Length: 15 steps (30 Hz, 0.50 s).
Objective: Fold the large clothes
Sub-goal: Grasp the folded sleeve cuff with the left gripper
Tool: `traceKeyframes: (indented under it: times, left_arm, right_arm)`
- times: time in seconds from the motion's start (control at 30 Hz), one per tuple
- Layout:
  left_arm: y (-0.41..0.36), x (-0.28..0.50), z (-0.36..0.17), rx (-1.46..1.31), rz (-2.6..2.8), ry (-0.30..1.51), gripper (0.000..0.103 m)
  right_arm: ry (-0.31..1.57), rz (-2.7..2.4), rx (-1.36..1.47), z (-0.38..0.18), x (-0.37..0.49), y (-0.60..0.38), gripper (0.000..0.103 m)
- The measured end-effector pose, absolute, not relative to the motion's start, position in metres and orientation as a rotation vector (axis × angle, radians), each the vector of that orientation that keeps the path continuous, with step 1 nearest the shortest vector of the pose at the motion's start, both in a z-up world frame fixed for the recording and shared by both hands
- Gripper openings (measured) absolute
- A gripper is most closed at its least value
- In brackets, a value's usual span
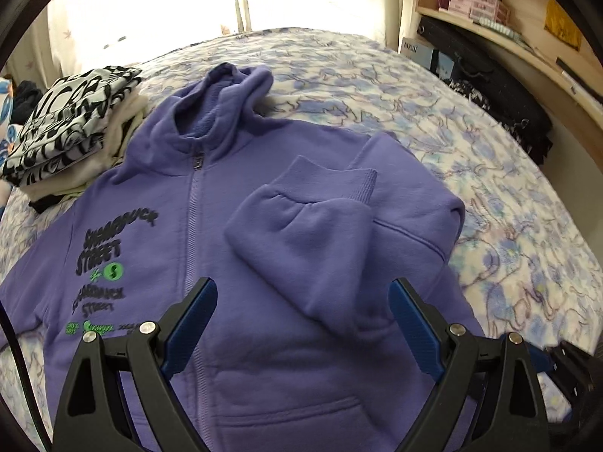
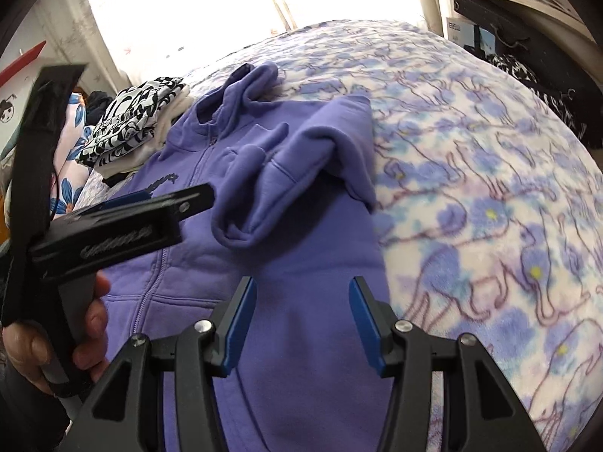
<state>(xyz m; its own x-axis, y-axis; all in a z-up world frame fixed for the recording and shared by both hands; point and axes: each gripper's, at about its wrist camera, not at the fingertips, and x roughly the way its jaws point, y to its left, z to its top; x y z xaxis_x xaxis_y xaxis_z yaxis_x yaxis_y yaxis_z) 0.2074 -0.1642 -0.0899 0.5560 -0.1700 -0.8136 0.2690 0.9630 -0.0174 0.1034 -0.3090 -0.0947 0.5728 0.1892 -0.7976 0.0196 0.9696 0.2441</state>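
Purple hoodie (image 1: 241, 263) spread front-up on floral bed (image 1: 490, 150), zip running away toward hood, one sleeve (image 1: 301, 226) folded across chest just ahead of left tongs (image 1: 303, 324), both left and right tongs (image 2: 303, 320) released, empty.

The hoodie (image 1: 286, 263) lies flat on the bed (image 1: 471, 158), directly ahead of and beneath the left gripper (image 1: 303, 324), hood at the far end. One sleeve (image 1: 297, 233) is folded over the chest, just beyond the gripper's tips and slightly to their right, cuff pointing away. Far ahead to the left sits a stack of folded clothes (image 1: 71, 128) — touching the hoodie's shoulder. The right gripper (image 2: 303, 320) hovers over the hoodie's lower hem, bare bed to its right; the left gripper's handle, in a hand (image 2: 56, 339), is at its left. Shelves (image 1: 490, 19) stand far right.
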Motion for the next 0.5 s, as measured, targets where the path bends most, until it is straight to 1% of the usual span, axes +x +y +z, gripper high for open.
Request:
traceKeyframes:
  times: [0.23, 0.27, 0.3, 0.33, 0.37, 0.4, 0.5]
  left_arm:
    - [-0.192, 0.24, -0.116, 0.15, -0.225, 1.026, 0.091]
    - [-0.195, 0.243, -0.119, 0.158, -0.222, 1.032, 0.088]
    - [-0.197, 0.245, -0.122, 0.168, -0.226, 1.033, 0.077]
    - [-0.199, 0.248, -0.125, 0.18, -0.238, 1.044, 0.041]
    - [-0.2, 0.251, -0.129, 0.185, -0.263, 1.071, 0.01]
    - [-0.198, 0.253, -0.13, 0.179, -0.275, 1.09, 0.011]
    - [-0.184, 0.255, -0.112, 0.159, -0.288, 1.025, 0.009]
  right_arm:
    - [0.963, 0.102, 0.242, -0.098, 0.101, -0.313, 0.052]
    - [0.965, 0.099, 0.242, -0.098, 0.101, -0.314, 0.052]
    - [0.966, 0.097, 0.243, -0.099, 0.101, -0.314, 0.052]
    - [0.967, 0.097, 0.246, -0.099, 0.1, -0.315, 0.052]
    - [0.967, 0.097, 0.248, -0.099, 0.099, -0.316, 0.052]
    - [0.968, 0.095, 0.249, -0.1, 0.099, -0.316, 0.052]
    - [0.966, 0.096, 0.248, -0.099, 0.096, -0.316, 0.051]
